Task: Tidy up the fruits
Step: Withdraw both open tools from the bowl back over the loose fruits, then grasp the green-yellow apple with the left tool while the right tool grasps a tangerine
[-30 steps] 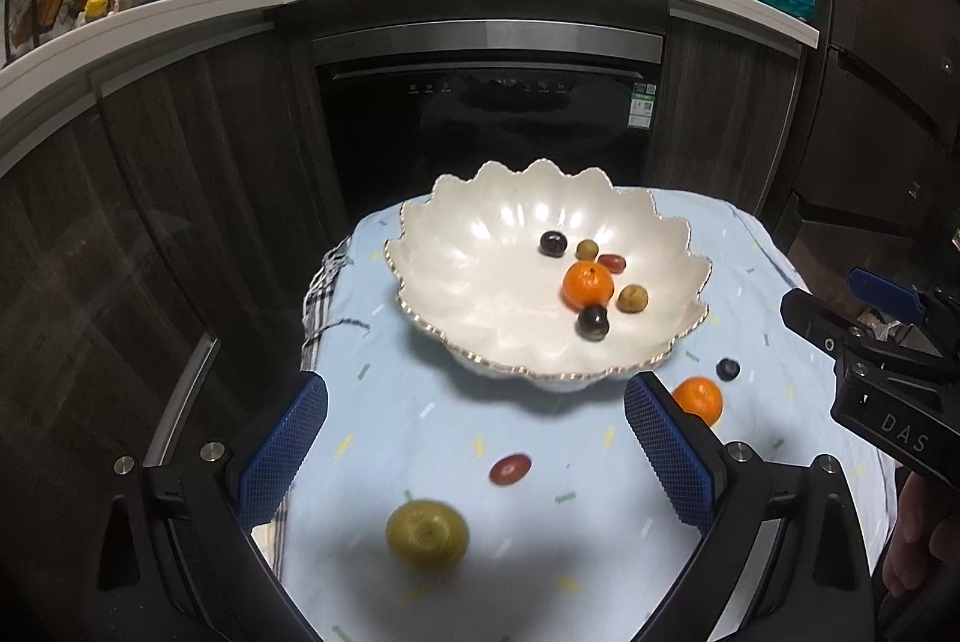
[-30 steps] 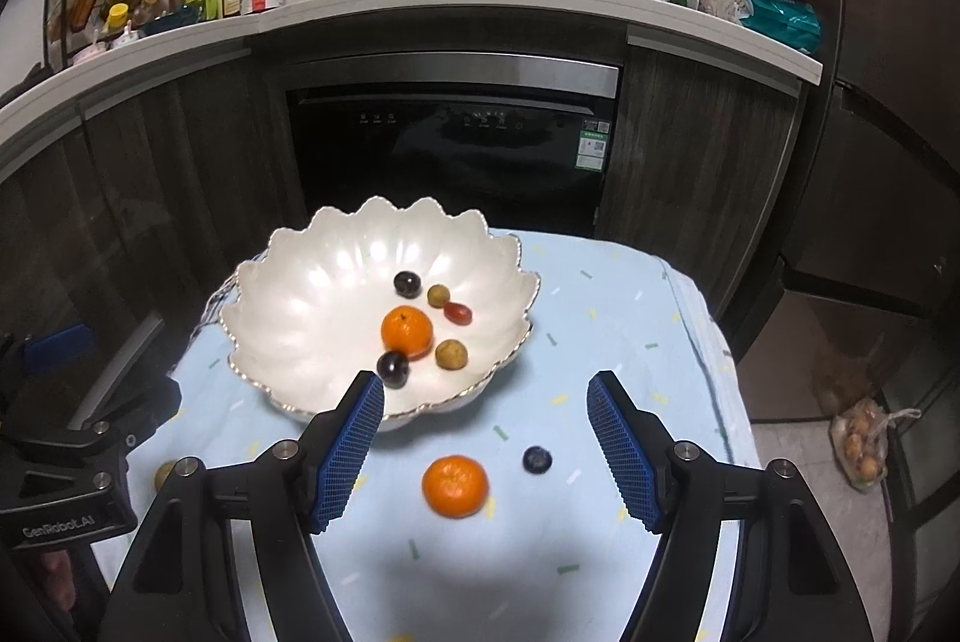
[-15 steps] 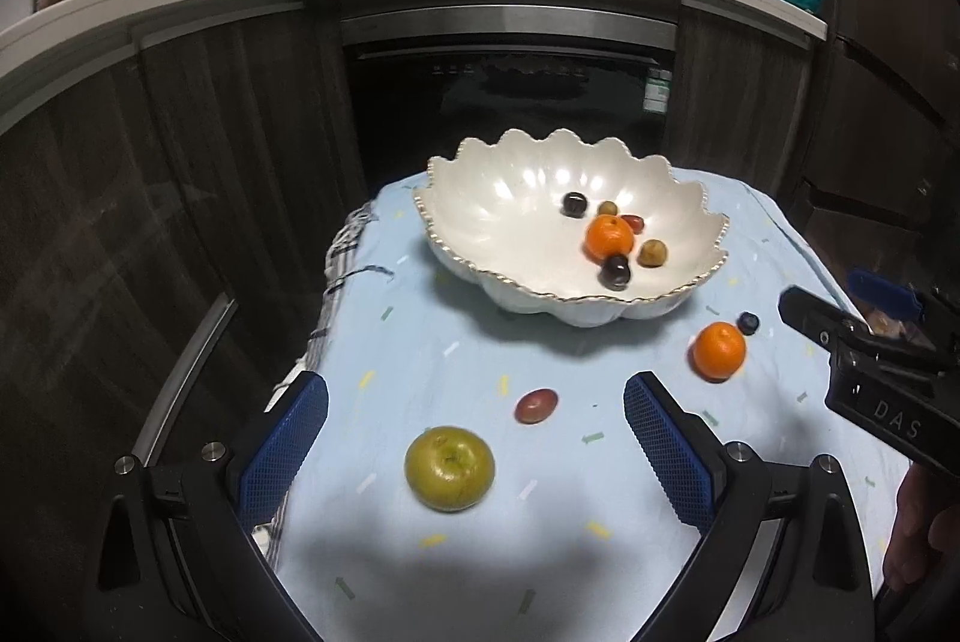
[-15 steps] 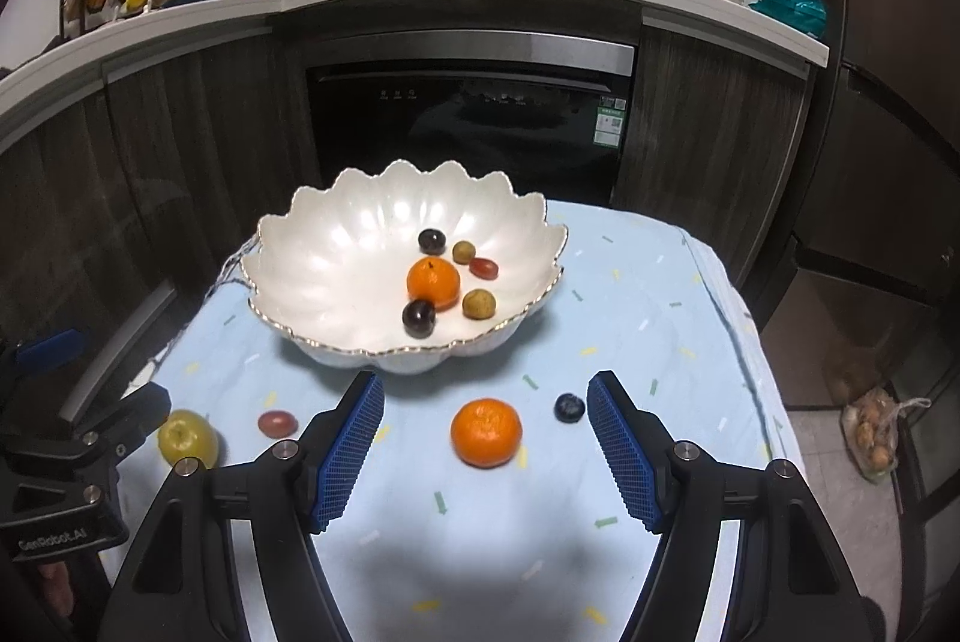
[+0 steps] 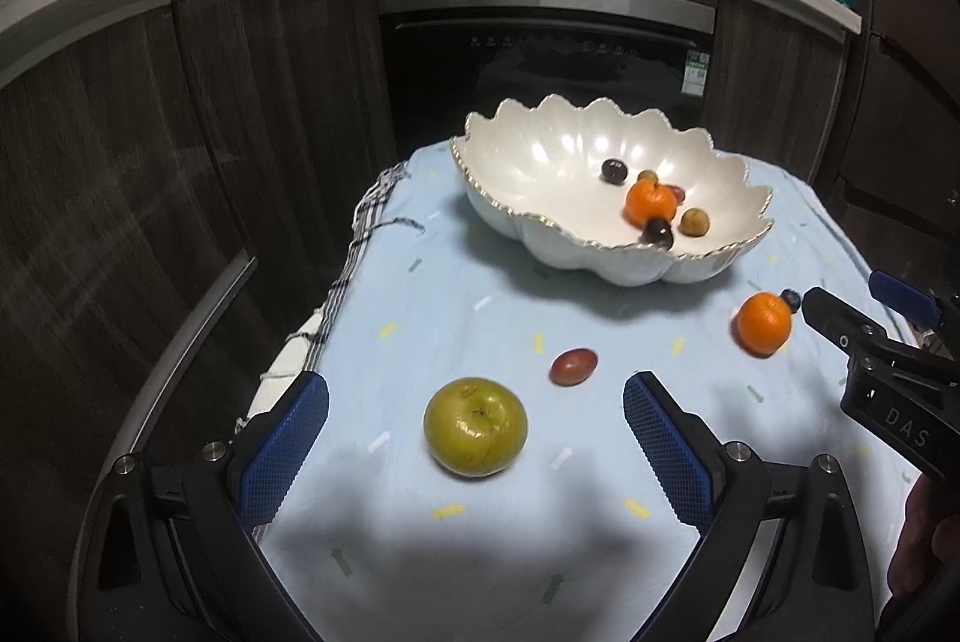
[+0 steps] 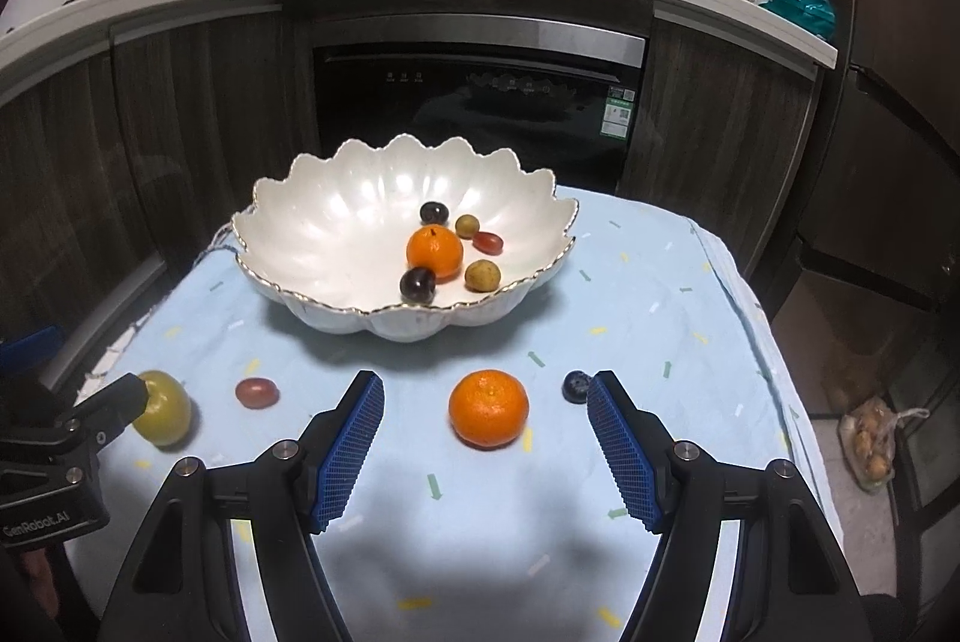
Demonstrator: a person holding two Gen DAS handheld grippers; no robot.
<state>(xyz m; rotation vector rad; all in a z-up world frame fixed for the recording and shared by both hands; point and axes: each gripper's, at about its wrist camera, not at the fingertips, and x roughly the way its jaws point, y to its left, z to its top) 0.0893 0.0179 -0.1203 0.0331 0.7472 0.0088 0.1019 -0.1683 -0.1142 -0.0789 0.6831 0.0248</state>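
Fruits: a green apple (image 5: 475,426), a red grape (image 5: 573,366), a mandarin (image 6: 488,408) and a blueberry (image 6: 576,386) lie loose on the cloth-covered surface (image 6: 648,294), in front of the scalloped white bowl (image 6: 336,228).
Left gripper (image 5: 476,443): fingers wide, empty; apple centred just ahead between them, grape just beyond.
Right gripper (image 6: 486,441): fingers wide, empty; mandarin centred between them, blueberry just beside the right finger (image 6: 621,453).
Nearer hand: left for apple, right for mandarin.
Axis: both round, no preferred grip direction.
Obstruction: judged none; blueberry may get nudged.
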